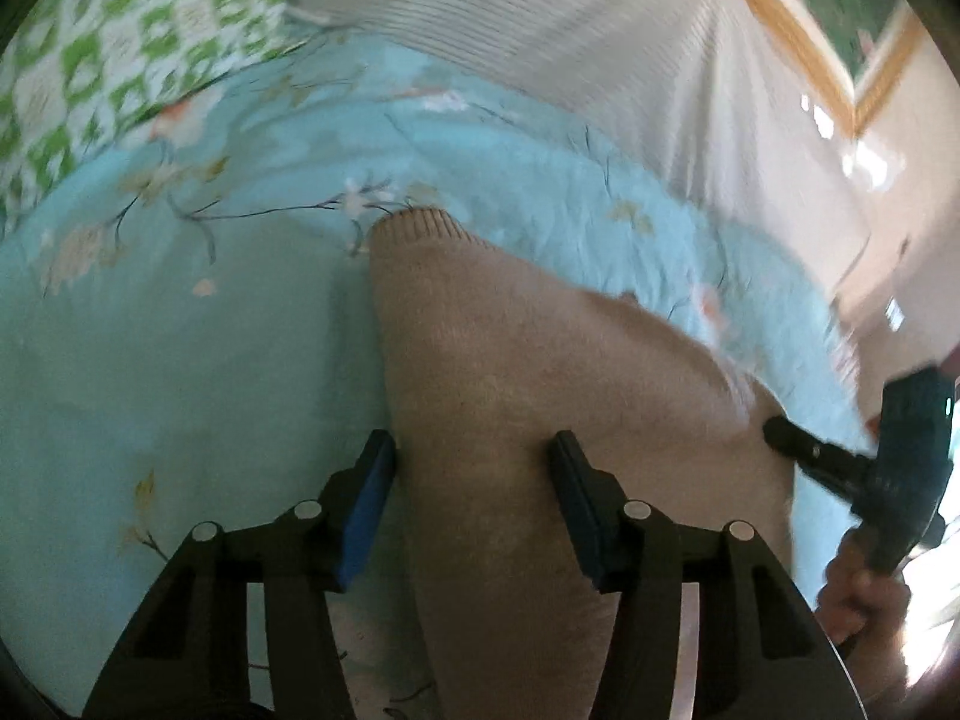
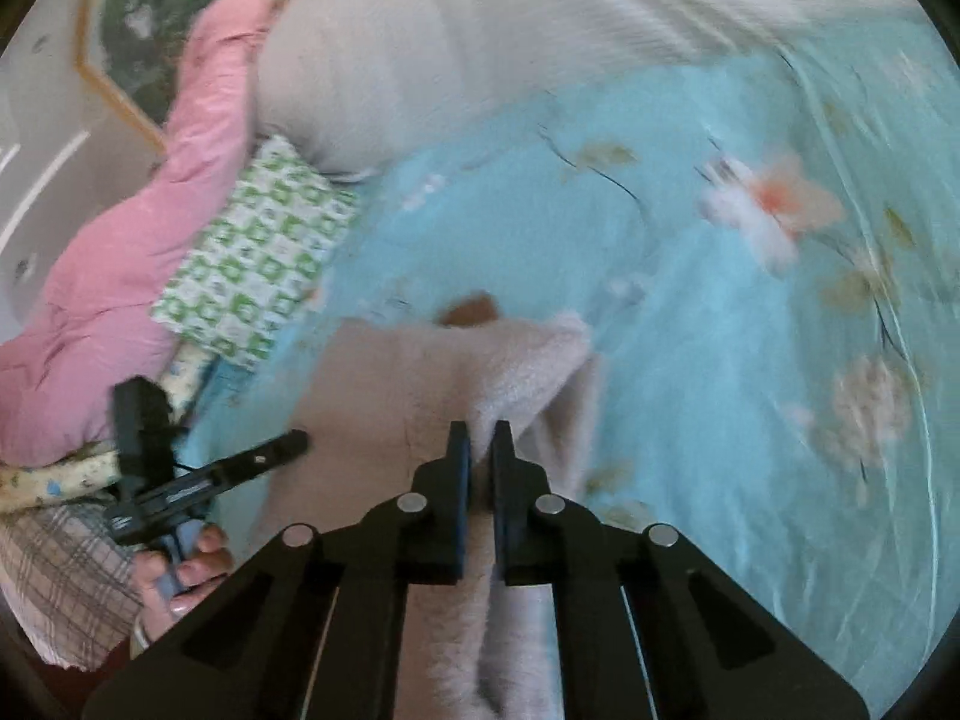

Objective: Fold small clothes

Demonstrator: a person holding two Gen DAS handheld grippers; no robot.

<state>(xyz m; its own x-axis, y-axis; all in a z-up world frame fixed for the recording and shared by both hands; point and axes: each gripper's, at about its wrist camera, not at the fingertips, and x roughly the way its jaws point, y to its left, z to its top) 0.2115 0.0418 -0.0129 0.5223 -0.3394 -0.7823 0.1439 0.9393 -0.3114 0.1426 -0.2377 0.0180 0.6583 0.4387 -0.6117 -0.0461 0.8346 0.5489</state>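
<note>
- The beige knitted garment point(image 1: 540, 360) lies on the bed's light-blue floral quilt point(image 1: 180, 360), near its side edge.
- Left tongs point(image 1: 474, 450) stand half open, straddling the garment's edge, pads not pressing.
- Right tongs point(image 2: 480, 438) are clamped on a raised fold of it.

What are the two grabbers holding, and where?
The right gripper pinches a fold of the beige sweater at its edge. The left gripper holds nothing; its fingers stand open over it.
</note>
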